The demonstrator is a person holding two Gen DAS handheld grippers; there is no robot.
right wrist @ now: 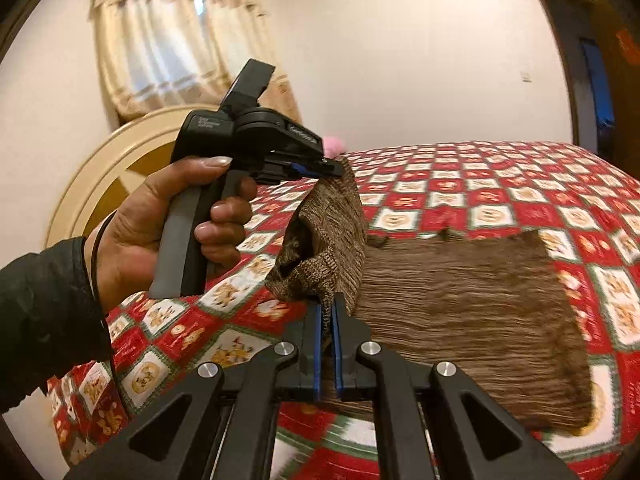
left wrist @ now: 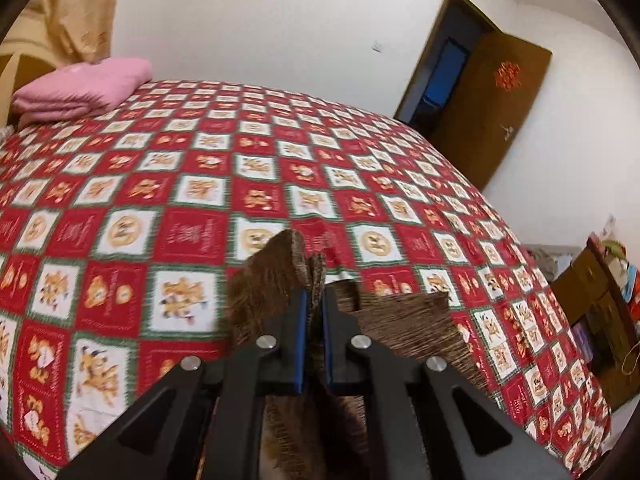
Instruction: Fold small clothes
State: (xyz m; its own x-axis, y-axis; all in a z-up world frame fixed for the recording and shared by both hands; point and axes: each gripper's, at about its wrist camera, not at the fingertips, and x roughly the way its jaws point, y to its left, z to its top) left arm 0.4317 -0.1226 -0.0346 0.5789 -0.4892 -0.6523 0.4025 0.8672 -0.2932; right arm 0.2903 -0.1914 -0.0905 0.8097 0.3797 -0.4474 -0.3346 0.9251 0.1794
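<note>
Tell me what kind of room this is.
Most likely a home bedroom: a large bed under a red checked cartoon bedspread, a rounded headboard below a curtained window, and a folded pink blanket.

Left wrist view: sits just behind its own fingers (left wrist: 280, 320), looks down and across the bed (left wrist: 200, 168) toward the far wall and open door (left wrist: 500, 112). Close to the brown knit cloth (left wrist: 408, 324).

Right wrist view: also low over the bed (right wrist: 500, 200), faces the headboard (right wrist: 120, 168) and curtain (right wrist: 160, 48). It sees the other hand (right wrist: 160, 216).

Shared: bed, cloth (right wrist: 460, 300), door.
</note>
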